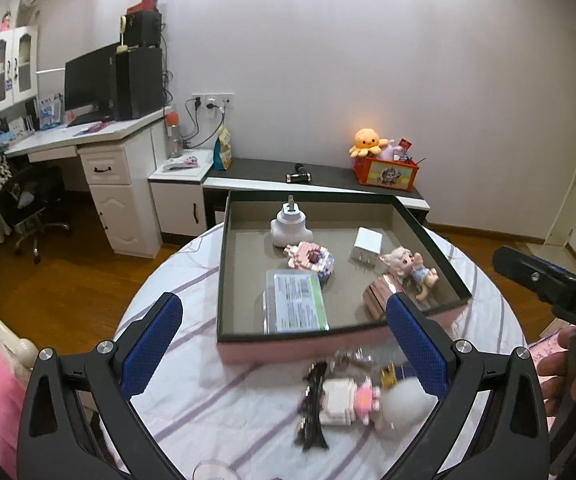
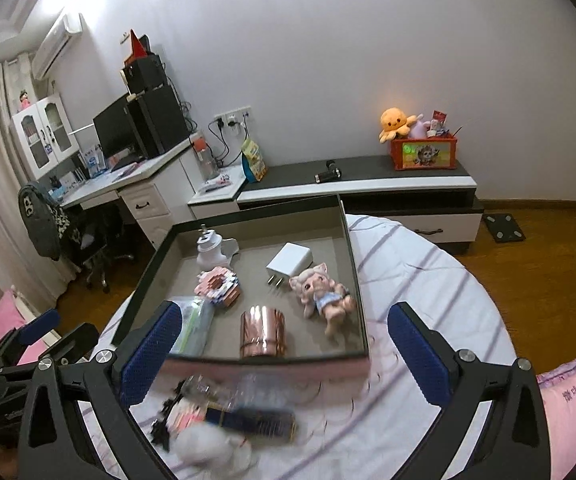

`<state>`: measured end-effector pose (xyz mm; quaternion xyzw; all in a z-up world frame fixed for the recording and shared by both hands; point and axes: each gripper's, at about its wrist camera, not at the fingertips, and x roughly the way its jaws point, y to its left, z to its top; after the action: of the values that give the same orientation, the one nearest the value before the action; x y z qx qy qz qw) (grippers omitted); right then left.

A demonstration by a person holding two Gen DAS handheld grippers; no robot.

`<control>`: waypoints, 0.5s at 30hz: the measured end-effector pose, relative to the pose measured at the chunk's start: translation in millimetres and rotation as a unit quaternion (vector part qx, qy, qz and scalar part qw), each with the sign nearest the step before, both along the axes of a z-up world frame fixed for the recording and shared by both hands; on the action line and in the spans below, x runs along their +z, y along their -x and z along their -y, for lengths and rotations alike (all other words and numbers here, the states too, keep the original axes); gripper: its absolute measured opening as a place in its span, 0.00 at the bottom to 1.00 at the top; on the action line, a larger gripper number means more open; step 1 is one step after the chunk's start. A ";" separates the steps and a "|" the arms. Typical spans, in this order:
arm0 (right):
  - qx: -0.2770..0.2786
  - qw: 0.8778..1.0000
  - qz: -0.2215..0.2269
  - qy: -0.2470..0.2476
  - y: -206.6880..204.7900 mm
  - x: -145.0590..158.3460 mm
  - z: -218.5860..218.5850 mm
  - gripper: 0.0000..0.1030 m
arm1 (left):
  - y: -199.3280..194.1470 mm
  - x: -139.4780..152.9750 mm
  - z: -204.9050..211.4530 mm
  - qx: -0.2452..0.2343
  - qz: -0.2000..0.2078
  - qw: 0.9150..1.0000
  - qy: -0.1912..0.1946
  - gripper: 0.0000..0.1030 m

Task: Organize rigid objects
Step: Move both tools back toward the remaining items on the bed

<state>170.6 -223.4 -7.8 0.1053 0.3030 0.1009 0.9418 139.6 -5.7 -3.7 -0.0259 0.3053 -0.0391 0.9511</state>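
On the round desk (image 1: 175,360) with a striped cloth stands an open box (image 2: 352,264) holding small toys, and both the left tool (image 1: 283,344) and right tool (image 2: 283,344) hover before it, jaws apart and empty.

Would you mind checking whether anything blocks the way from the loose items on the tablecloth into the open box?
Only the box's near wall stands between the blurred pile of loose items and the box floor, so they must be lifted over it. Both the left gripper and right gripper are open and empty.
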 end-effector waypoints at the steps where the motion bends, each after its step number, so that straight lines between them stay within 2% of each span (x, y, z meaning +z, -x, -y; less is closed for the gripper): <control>1: -0.006 1.000 0.005 0.001 8.9 1.6 0.7 1.00 | 6.9 1.9 0.0 0.000 0.002 1.000 -0.001 1.00; 8: -0.025 0.999 0.027 0.010 64.8 6.7 2.8 1.00 | 48.2 6.7 -2.0 0.008 0.012 1.000 -0.004 1.00; 15: -0.029 0.999 0.016 0.015 105.9 -11.3 1.8 1.00 | 90.1 -5.8 -11.7 0.014 0.009 1.000 0.011 1.00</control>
<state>64.8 -225.2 -19.1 0.0978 0.2858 0.0710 0.9506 49.5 6.0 -9.5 -0.0402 0.2964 -0.0289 0.9538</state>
